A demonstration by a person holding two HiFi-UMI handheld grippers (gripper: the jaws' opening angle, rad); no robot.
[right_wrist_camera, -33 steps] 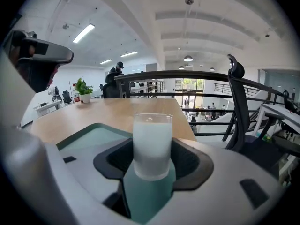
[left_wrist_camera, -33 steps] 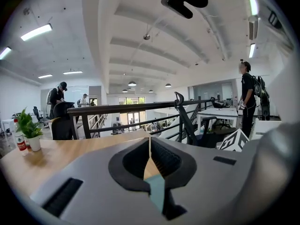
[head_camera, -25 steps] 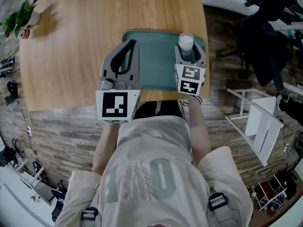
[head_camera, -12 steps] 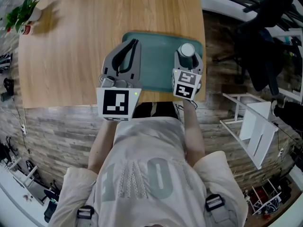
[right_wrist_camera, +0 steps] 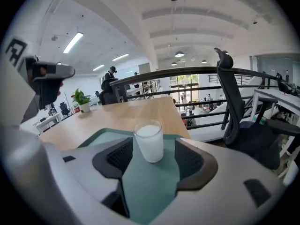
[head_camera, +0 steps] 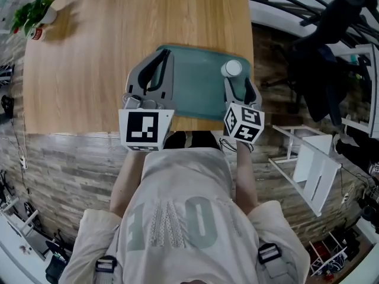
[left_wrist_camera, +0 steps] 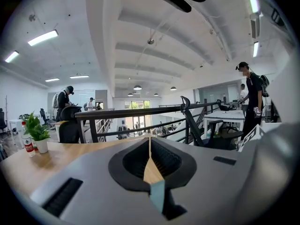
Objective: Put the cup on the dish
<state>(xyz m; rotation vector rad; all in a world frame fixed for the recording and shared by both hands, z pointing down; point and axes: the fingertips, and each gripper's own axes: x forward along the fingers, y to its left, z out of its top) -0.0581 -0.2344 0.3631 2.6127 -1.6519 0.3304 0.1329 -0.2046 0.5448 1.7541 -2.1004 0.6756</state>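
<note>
**Cup** (head_camera: 232, 68): white, upright on the dish (head_camera: 195, 90), at its far right corner, upper right of centre in the head view. Whether it holds anything cannot be told.

**Right gripper** (head_camera: 238, 89): jaws wide and just been opening; the cup stands between the tips, untouched.

**Left gripper** (left_wrist_camera: 150, 149): jaws together, nothing held, over the dish's left edge.

**Hidden or cut off:** both grippers hide the dish's near edge. The plant (head_camera: 32, 13), upper left, is partly cut off.

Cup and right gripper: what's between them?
Only bare dish, in the right gripper view. The right gripper's fingers have just been opening; the cup stands free at their tips.
</note>
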